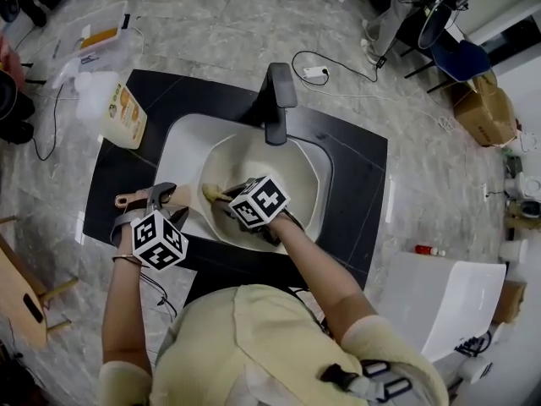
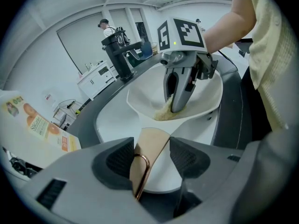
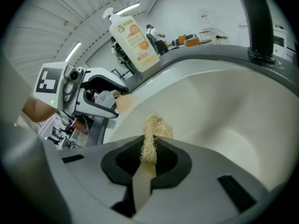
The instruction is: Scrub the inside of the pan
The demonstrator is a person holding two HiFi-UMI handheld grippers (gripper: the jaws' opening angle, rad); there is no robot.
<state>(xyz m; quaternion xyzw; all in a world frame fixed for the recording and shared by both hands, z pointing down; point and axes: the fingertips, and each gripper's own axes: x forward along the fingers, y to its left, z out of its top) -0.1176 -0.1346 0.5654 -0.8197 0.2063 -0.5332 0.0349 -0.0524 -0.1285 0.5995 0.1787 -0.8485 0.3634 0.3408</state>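
Head view puts you over a white sink (image 1: pixel 182 146) set in a black counter (image 1: pixel 359 176). The cream pan (image 1: pixel 296 176) lies in the basin under the black faucet (image 1: pixel 277 104), and a soap bottle (image 1: pixel 118 108) stands well off to the left. Your left gripper (image 1: pixel 159 195) is on the pan's tan handle (image 1: pixel 182 197) at the left rim. Your right gripper (image 1: pixel 228 200) reaches inside the pan near that same side, with a loofah scrubber (image 1: pixel 211 194) at its tip. Left gripper view shows the jaws narrowed onto the handle (image 2: pixel 150 146), a pad against each edge and the copper hanging loop (image 2: pixel 141 169) just beside the left pad. Beyond them the scrubber (image 2: pixel 162 112) touches the pan's floor. Right gripper view shows the jaws closed tight on the scrubber's lower end (image 3: pixel 148 148), its frayed head poking out toward the pan's pale inner wall (image 3: pixel 219 115). You look to be mid-scrub on the handle side, so the far wall probably wants its turn. Brace the handle firmly so the pan cannot spin or slide in the basin. Press the fibre head flat rather than letting the jaw tips scrape, and work in overlapping circles round the floor and up the wall.
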